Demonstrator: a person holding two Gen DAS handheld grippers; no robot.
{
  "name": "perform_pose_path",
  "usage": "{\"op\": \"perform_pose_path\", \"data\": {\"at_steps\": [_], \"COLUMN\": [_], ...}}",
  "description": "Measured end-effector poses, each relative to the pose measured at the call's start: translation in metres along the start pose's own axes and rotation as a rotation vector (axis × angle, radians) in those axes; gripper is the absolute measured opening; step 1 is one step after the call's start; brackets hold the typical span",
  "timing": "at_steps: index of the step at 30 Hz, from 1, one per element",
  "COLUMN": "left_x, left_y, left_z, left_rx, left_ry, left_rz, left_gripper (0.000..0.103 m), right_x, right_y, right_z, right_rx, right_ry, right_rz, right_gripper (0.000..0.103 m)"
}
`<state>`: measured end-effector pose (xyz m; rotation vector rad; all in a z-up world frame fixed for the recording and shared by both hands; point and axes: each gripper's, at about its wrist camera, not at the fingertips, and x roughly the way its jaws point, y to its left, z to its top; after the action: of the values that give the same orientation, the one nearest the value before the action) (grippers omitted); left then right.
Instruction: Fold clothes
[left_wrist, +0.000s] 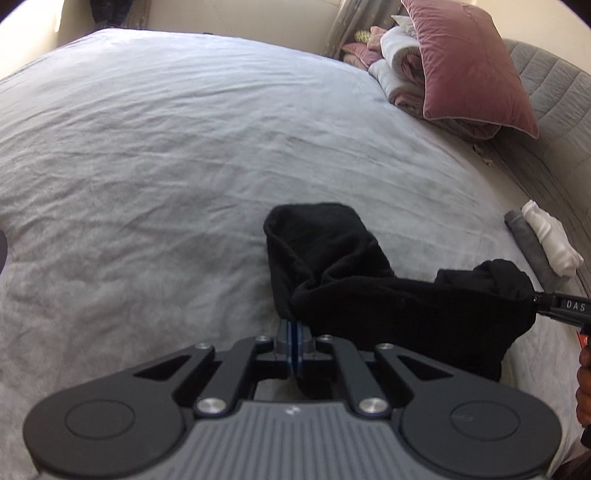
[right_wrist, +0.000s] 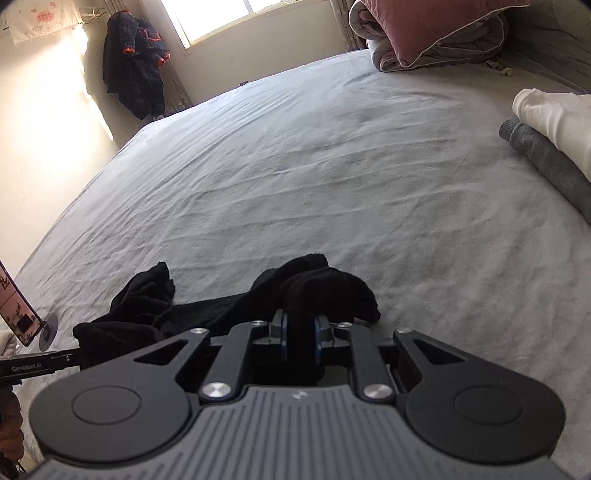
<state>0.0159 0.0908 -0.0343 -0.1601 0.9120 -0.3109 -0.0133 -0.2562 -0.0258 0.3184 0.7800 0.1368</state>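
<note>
A black garment (left_wrist: 369, 295) hangs stretched between both grippers just above the grey bedsheet (left_wrist: 147, 147). In the left wrist view my left gripper (left_wrist: 295, 326) is shut on one edge of it, and a loose open end flops forward onto the sheet. My right gripper (left_wrist: 535, 299) holds the other end at the right edge of that view. In the right wrist view a bunched fold of the black garment (right_wrist: 325, 288) fills the gap between the blue pads of the right gripper (right_wrist: 300, 326). The left gripper (right_wrist: 75, 359) grips the cloth at the far left.
A pink pillow (left_wrist: 472, 62) lies on a folded quilt at the bed's far right corner. A white garment (right_wrist: 554, 114) and a grey rolled item (right_wrist: 546, 162) lie at the right edge. A dark jacket (right_wrist: 136, 62) hangs by the window. A phone on a stand (right_wrist: 18, 306) is at the left.
</note>
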Motion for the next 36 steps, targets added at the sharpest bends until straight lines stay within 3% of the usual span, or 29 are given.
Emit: {"op": "perform_pose_path", "data": {"at_steps": [4,7,10,12,18,22,36], "left_x": [0.003,0.002,-0.002,-0.005,-0.008,-0.004,0.024], "left_y": [0.002,0.005,0.010,0.014,0.026,0.032,0.024], "left_z": [-0.001,0.002,0.004,0.005,0.014,0.022,0.033], "left_rx": [0.006,-0.008,-0.023,-0.032,-0.120,-0.187,-0.178], "left_ry": [0.021,0.024,0.020,0.013,-0.003,-0.001,0.054], "left_rz": [-0.011,-0.023,-0.034,-0.037,-0.071,-0.108,-0.081], "left_gripper": [0.004,0.004,0.015,0.028,0.044,0.046,0.043], "right_x": [-0.006,-0.012,-0.016,-0.021,-0.022,-0.014,0.014], "right_y": [-0.003,-0.004,-0.003,0.000,0.012,0.018,0.018], "right_z": [0.001,0.001,0.004,0.006,0.010,0.010,0.007], "right_rx": [0.041,0.050,0.068,0.069,0.033,0.013,0.023], "right_ry": [0.027,0.014,-0.006,-0.025,-0.036,-0.009,0.078], "right_rz": [0.044,0.049,0.057,0.068,0.101,0.121,0.114], "right_gripper": [0.022,0.035,0.042,0.044,0.047,0.049,0.049]}}
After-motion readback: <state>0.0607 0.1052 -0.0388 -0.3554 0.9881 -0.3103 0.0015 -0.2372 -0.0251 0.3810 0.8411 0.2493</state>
